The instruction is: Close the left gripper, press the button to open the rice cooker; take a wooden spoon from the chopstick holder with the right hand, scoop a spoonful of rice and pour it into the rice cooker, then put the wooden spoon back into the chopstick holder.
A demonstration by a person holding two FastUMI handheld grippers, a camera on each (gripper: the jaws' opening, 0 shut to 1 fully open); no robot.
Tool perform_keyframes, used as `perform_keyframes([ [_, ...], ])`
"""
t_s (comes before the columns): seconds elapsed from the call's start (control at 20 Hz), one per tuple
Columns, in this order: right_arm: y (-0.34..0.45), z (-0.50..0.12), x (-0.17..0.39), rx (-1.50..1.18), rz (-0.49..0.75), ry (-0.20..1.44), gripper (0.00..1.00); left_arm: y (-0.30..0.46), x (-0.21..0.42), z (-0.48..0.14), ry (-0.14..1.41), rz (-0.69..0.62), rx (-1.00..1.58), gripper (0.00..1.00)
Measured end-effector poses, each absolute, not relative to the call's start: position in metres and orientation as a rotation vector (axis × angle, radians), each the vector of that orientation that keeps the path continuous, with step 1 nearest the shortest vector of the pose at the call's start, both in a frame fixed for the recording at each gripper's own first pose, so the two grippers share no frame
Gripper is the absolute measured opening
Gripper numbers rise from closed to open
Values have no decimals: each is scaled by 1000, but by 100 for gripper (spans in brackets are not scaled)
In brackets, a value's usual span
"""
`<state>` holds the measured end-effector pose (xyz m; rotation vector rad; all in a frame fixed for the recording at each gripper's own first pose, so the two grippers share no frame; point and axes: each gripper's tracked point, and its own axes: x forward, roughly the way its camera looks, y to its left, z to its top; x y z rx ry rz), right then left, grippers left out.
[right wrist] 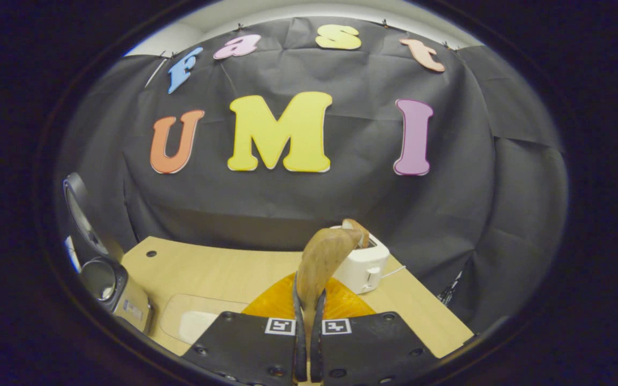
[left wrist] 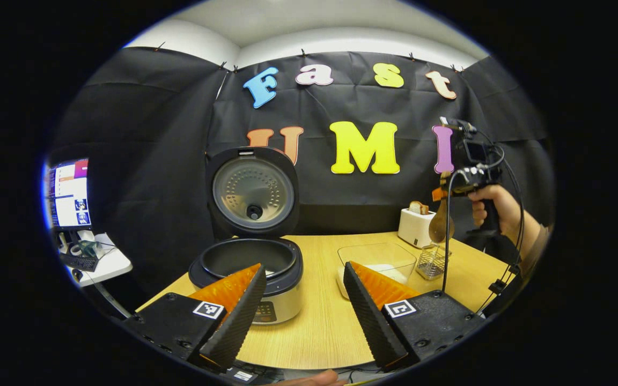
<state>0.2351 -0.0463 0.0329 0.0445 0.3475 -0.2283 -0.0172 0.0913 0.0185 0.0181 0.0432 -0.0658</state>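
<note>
The rice cooker (left wrist: 266,271) stands open on the wooden table, its lid (left wrist: 252,193) upright and the inner pot showing dark. My left gripper (left wrist: 301,279) is open in front of it, holding nothing. A clear container (left wrist: 376,260) with white rice sits to the cooker's right. Beside that is the wire chopstick holder (left wrist: 431,262). A hand holds my right gripper (left wrist: 443,192) above the holder, and the wooden spoon (left wrist: 439,225) hangs from it bowl down. In the right gripper view my right gripper (right wrist: 309,303) is shut on the wooden spoon (right wrist: 322,260). The rice cooker (right wrist: 110,287) and the rice container (right wrist: 191,321) lie to its left.
A white toaster (left wrist: 415,225) with a slice of bread stands at the back right of the table, also seen as the toaster (right wrist: 365,265) just beyond the spoon. A monitor (left wrist: 70,193) and a small side table are at far left. Black cloth walls close the back.
</note>
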Motion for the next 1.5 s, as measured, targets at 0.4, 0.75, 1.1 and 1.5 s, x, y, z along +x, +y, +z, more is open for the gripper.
perform_keyframes([
  [0.4,-74,-35,248,118,-232,420,3,83,-11,19,45,-45,30,93],
  [0.75,-59,-45,251,231,-151,445,7,78,-10,21,45,-30,4,93],
  [1.1,-90,-3,229,220,-190,332,60,97,-16,34,15,52,-10,93],
  [1.5,-101,58,158,68,-204,128,82,117,-14,85,-40,87,2,93],
])
